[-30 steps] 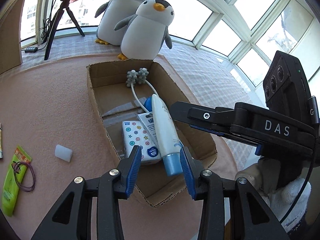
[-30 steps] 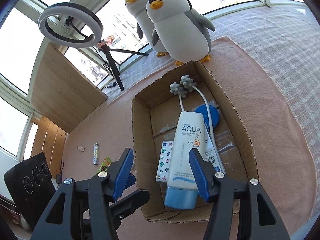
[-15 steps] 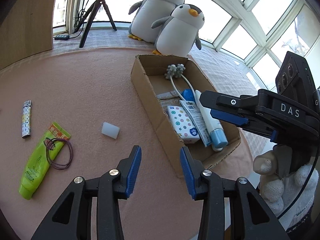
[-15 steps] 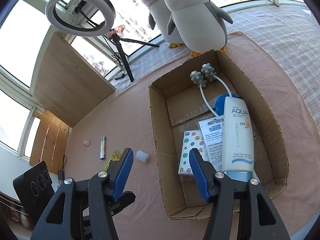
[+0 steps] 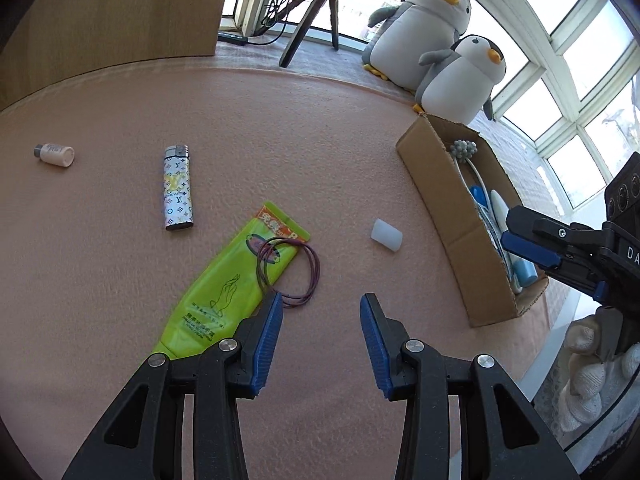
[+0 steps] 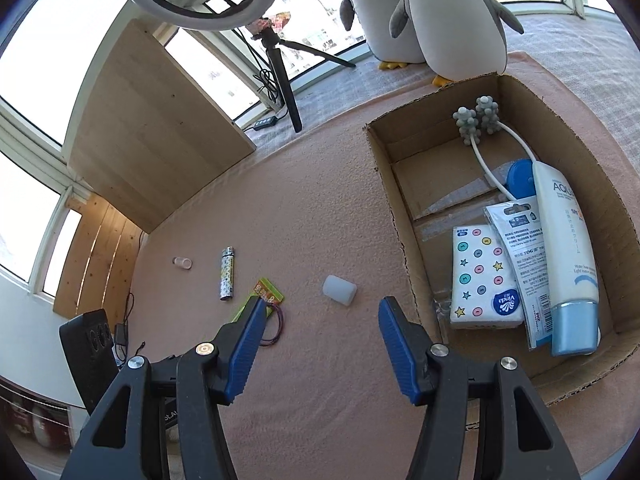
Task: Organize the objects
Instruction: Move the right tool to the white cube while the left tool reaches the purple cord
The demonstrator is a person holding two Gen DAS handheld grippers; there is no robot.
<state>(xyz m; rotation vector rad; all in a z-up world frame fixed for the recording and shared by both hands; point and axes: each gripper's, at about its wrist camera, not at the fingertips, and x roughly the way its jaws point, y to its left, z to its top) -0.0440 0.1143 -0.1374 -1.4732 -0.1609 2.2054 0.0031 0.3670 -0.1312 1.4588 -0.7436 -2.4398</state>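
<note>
A cardboard box (image 6: 404,216) (image 5: 436,196) on the pink mat holds a sunscreen tube (image 6: 568,256), a tissue pack (image 6: 482,280), a flat packet and a grey-headed white massager (image 6: 476,122). Loose on the mat lie a green tube (image 5: 228,284) with purple hair ties (image 5: 298,276) on it, a patterned lighter (image 5: 178,190), a white cap (image 5: 386,235) (image 6: 339,289) and a small bottle (image 5: 54,155). My left gripper (image 5: 320,332) is open and empty, just near of the hair ties. My right gripper (image 6: 322,340) is open and empty, left of the box, near the white cap.
Two plush penguins (image 5: 460,76) (image 6: 448,20) stand behind the box. A ring light on a tripod (image 6: 276,60) and a wooden board (image 6: 152,128) stand at the mat's far edge. A gloved hand (image 5: 592,356) holds the right gripper's body (image 5: 580,248).
Both grippers have swung left, away from the box. The left one now faces the green tube and hair ties; the right one has left the sunscreen tube lying in the box.
</note>
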